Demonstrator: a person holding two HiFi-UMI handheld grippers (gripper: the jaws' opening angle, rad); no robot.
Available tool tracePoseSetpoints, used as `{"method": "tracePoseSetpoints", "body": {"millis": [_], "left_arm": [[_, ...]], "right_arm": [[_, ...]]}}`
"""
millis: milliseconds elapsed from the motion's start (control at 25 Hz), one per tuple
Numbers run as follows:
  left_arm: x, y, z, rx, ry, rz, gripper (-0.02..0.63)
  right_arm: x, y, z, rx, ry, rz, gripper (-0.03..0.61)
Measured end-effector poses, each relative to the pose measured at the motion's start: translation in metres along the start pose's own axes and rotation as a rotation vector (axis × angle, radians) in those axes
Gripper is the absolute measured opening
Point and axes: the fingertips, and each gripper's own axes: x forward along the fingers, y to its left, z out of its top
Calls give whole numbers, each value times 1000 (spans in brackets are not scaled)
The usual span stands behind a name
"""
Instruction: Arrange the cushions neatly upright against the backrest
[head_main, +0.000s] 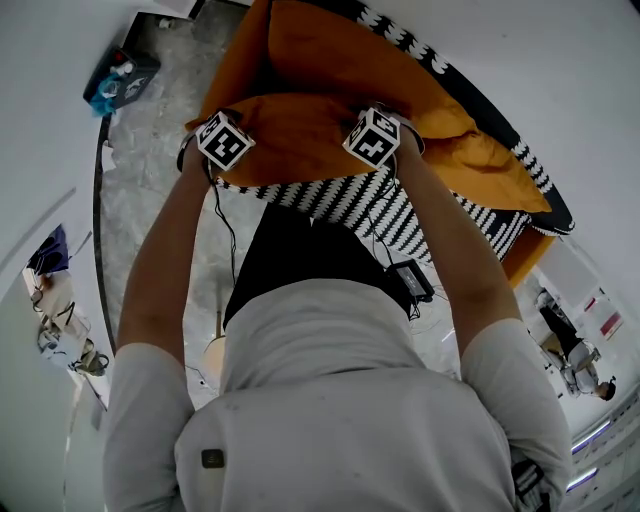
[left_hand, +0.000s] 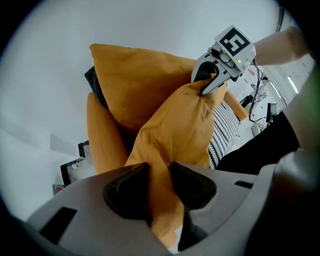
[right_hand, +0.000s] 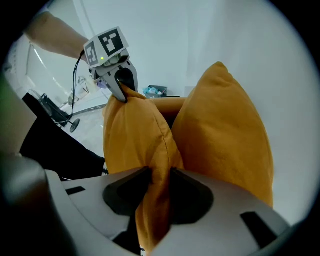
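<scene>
Our left gripper (left_hand: 159, 172) has its jaws drawn in narrow, and the dark pads pinch a bunched fold of orange cloth at 1 top corner of the front cushion (left_hand: 175, 130). Our right gripper (right_hand: 160, 175) does the same at the other top corner, its pads pressed on a fold that fills the gap between them. Neither pair of jaws meets fully, because the fabric keeps them apart.

In the head view we see both grippers pointing steeply down, side by side, with the cushion's upper edge running between them. Its lower part sits over the black-and-white patterned seat (head_main: 360, 205), though we cannot tell whether it rests there or hangs just clear.

Just behind it, the 2nd orange cushion (head_main: 340, 50) stands upright at the far side of the seat, and the 2 cushions touch along their facing sides.

Beyond the seat, to our left, lies the grey marbled floor (head_main: 150, 180), with a blue object (head_main: 120, 80) near the white wall.
</scene>
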Motion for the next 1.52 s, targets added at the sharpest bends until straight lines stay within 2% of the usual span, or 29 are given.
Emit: {"method": "tracePoseSetpoints", "body": {"millis": [200, 480, 840, 1080, 1280, 1520], "left_arm": [[-9, -12, -2, -20, -62, 14, 93], [-26, -39, -10, -55, -99, 34, 53], [-58, -96, -40, -113, -148, 68, 40], [-82, -135, -52, -149, -189, 117, 34], [-115, -157, -42, -138, -225, 184, 32], [-160, -186, -26, -83, -265, 253, 32]], "right_arm": [[-8, 10, 2, -39, -25, -16, 104], [-31, 35, -4, -83, -88, -33, 69], [-74, 95, -14, -135, -154, -24, 54], [-105, 132, -26, -165, -196, -50, 49], [-141, 141, -31, -186, -243, -97, 49], [-192, 155, -42, -190, -297, -154, 49]]}}
